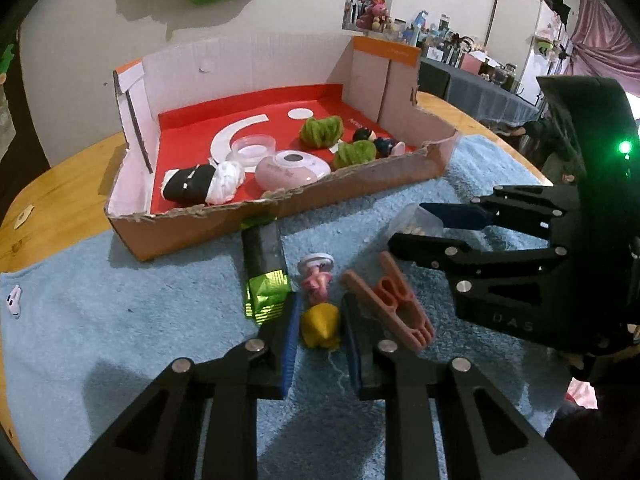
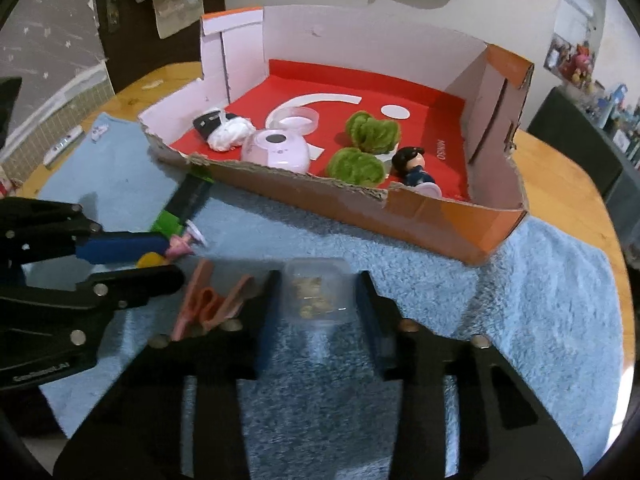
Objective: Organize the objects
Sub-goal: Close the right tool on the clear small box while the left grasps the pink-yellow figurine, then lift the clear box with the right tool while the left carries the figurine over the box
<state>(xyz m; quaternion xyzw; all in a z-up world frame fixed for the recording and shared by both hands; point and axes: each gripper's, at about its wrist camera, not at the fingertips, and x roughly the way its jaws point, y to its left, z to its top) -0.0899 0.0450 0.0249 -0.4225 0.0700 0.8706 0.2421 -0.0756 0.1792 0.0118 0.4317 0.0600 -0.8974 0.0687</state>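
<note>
My left gripper (image 1: 322,304) is shut on a small yellow toy (image 1: 320,330) that rests on the blue towel (image 1: 120,320), its blue pads (image 1: 292,328) pressing both sides. A pink figurine (image 1: 318,276) lies just beyond the toy. In the right wrist view my right gripper (image 2: 318,280) is shut on a small clear plastic container (image 2: 316,296) with pale bits inside. The left wrist view shows this right gripper (image 1: 410,224) coming in from the right. The left gripper (image 2: 172,260) appears at the left of the right wrist view.
A cut-down cardboard box (image 1: 280,208) with a red floor stands behind, holding a pink round device (image 1: 292,170), green fuzzy pieces (image 1: 322,130), a black-and-white roll (image 1: 200,184) and a figurine (image 2: 414,166). On the towel lie a green-black carton (image 1: 264,268) and a salmon clip (image 1: 394,300).
</note>
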